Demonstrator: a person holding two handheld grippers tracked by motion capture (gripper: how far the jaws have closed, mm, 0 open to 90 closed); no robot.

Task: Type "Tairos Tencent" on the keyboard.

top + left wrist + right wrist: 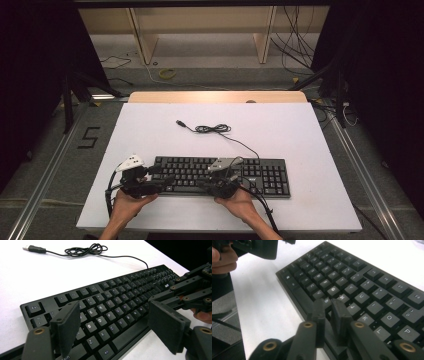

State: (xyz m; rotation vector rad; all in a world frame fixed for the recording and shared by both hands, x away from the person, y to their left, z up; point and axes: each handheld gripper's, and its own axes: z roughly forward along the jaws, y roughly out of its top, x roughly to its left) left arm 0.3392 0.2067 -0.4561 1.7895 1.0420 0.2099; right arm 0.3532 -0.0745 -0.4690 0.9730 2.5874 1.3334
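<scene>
Keyboard [220, 175], black, full-size with number pad, lying flat on the white table [300, 135]; we place it at six o'clock from the table's centre, its long edge parallel to the near edge; its cable [235, 137] runs off toward twelve o'clock, bunched in a loose coil, ending in a free USB plug [180, 122] at about eleven o'clock from the board.

Left gripper [159, 176]: we hold it over the keyboard's nine o'clock end; in the left gripper view its fingers [67, 325] stand spread wide above the letter keys, nothing between them, nothing touched.

Right gripper [226, 181]: we hold it over the middle of the board; in the right gripper view its fingers [338, 315] are drawn nearly together, a narrow gap left, tips low over the keys around B, H and N; nothing is pinched; whether a tip rests on a key we cannot tell.

Handling, as we judge it: rigid plastic case, moderately light, unlikely to flex; keycaps are smooth, sprung and give under load, so they make poor purchase; the loose cable will drag and may snag. Best hold, in our view: the case edges at three and nine o'clock, or the near rim below the space bar, one gripper to each end.
</scene>
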